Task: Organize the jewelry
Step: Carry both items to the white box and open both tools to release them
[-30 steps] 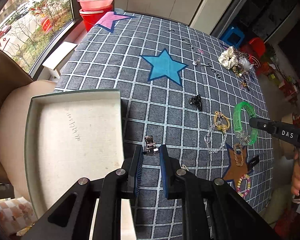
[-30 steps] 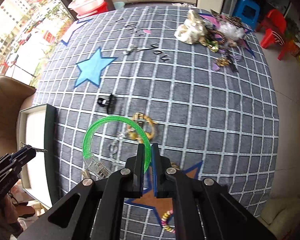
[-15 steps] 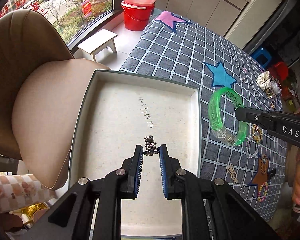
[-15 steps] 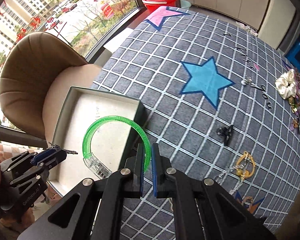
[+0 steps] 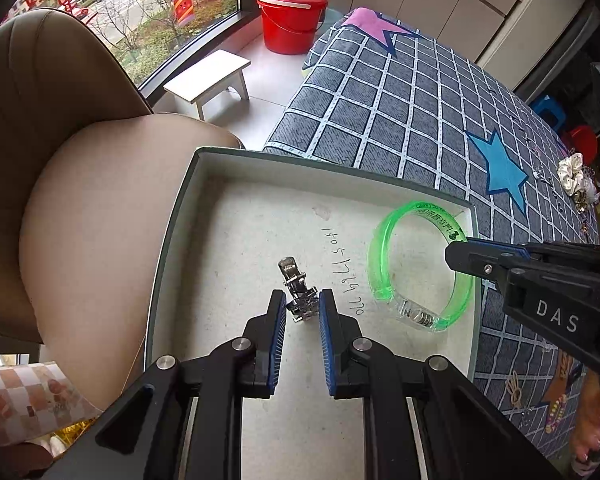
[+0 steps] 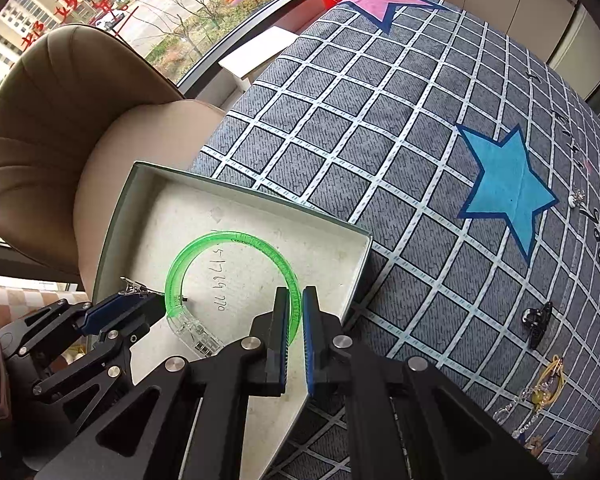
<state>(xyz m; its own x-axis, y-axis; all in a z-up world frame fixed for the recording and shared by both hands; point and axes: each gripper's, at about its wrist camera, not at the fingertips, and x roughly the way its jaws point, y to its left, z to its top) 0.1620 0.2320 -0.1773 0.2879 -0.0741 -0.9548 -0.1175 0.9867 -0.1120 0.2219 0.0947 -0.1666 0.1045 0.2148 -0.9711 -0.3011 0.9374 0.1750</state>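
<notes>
The left gripper [image 5: 302, 310] pinches a small silver clip [image 5: 298, 290] over the white tray [image 5: 172, 240]. Just to its right, the right gripper [image 6: 296, 316] clamps the green bangle [image 6: 204, 248] (clear clasp hanging low) above the same tray.

Both grippers [image 5: 302, 307] [image 6: 295, 312] clamped, side by side

The silver clip [image 5: 298, 292] is shiny metal. The green bangle [image 5: 416, 264] is translucent glossy plastic with a clear clasp section. The box [image 5: 172, 248] looks like matt cardboard, its floor pale and slightly rough. The checked cloth [image 6: 380, 152] on the counter is woven and matt. The chair [image 5: 60, 128] is smooth tan leather-like upholstery. The red bucket [image 5: 288, 24] is glossy plastic.
</notes>
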